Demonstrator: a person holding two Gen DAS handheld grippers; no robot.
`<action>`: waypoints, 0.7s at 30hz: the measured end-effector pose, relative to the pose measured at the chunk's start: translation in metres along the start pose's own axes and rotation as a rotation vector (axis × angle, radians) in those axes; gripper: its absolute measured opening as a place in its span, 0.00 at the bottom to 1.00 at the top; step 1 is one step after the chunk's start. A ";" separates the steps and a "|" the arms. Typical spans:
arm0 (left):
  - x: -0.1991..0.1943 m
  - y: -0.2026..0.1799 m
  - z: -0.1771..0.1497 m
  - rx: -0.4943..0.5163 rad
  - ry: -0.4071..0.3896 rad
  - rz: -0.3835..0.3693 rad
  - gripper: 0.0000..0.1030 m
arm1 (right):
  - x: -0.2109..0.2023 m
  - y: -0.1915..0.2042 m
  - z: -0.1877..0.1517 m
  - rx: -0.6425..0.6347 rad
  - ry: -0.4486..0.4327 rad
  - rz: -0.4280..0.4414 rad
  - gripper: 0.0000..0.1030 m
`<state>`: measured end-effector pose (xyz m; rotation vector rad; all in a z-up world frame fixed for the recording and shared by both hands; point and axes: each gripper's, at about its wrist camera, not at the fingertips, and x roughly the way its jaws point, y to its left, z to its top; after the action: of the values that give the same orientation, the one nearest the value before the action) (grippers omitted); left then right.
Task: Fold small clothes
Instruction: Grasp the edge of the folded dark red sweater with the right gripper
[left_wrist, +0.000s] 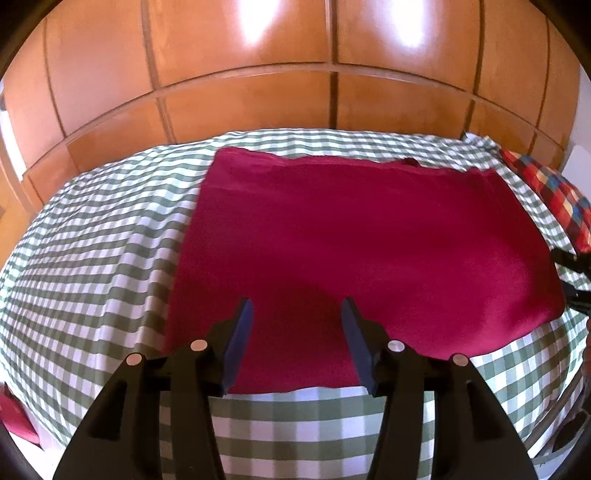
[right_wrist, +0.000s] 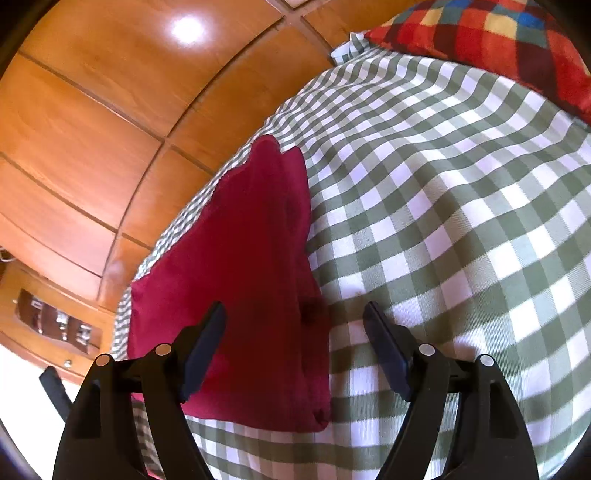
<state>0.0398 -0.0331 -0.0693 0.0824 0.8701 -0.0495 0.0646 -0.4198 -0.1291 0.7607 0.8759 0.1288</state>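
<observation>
A dark red garment (left_wrist: 351, 236) lies flat on a bed with a green and white checked sheet (left_wrist: 92, 240). My left gripper (left_wrist: 297, 306) is open and empty, held over the garment's near edge. In the right wrist view the same red garment (right_wrist: 243, 266) lies to the left on the checked sheet (right_wrist: 461, 221), seen from its right side. My right gripper (right_wrist: 295, 314) is open and empty, its fingers straddling the garment's right edge. The right gripper's black tips (left_wrist: 576, 277) show at the far right of the left wrist view, beside the garment.
A multicoloured checked pillow (left_wrist: 554, 188) lies at the bed's far right corner and also shows in the right wrist view (right_wrist: 498, 40). Wooden wardrobe panels (left_wrist: 295, 74) stand behind the bed. A wooden shelf unit (right_wrist: 55, 321) stands at lower left.
</observation>
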 end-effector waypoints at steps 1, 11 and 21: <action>0.001 -0.003 0.000 0.006 0.003 -0.002 0.48 | 0.001 -0.001 0.001 0.001 0.004 0.006 0.74; 0.015 -0.027 0.008 0.059 0.018 -0.028 0.48 | 0.008 0.010 -0.008 -0.051 0.097 0.112 0.74; 0.024 -0.020 0.011 0.019 0.035 -0.091 0.49 | 0.036 0.042 -0.013 -0.084 0.168 0.103 0.30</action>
<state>0.0625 -0.0546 -0.0814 0.0619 0.9084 -0.1415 0.0870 -0.3674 -0.1308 0.7230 0.9849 0.3225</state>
